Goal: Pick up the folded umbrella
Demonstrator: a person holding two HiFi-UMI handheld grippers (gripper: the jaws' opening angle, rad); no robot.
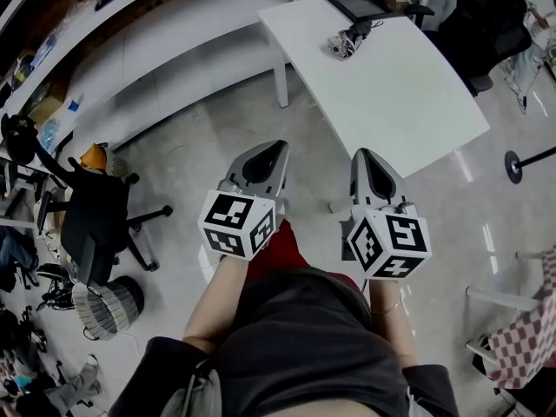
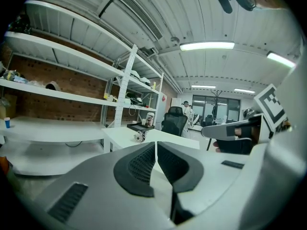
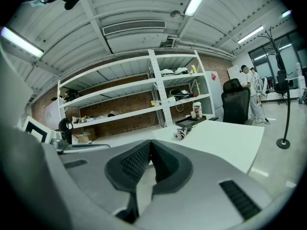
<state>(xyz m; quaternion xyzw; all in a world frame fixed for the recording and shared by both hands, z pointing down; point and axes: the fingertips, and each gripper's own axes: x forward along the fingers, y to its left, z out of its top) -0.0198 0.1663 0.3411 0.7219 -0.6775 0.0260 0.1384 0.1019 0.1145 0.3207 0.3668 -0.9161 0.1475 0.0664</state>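
Nearest, the person's two hands hold the grippers out side by side over bare floor, short of the table. The left gripper (image 1: 278, 146) has its jaws pressed fully together with nothing between them, and the right gripper (image 1: 361, 155) is the same, its ribbed pads meeting at the tip and holding nothing. Off to the left stands a black office chair (image 1: 94, 220), well clear of both. Ahead, the white table (image 1: 400, 94) begins just past the right gripper's tip in the head view. The folded umbrella (image 1: 345, 42), a small bundle patterned in black and white, lies on the tabletop towards the table's far end, well apart from either gripper. It sits near a dark flat tray (image 1: 354, 3), with a patterned cup (image 3: 196, 110) standing beyond that. Behind all this run long white shelves (image 2: 72, 97) against a brick wall. As I judge it, the pickup has not really started: nothing is reached or grasped, and the whole approach, the opening of a gripper, the closing on the umbrella and the lift are left to do
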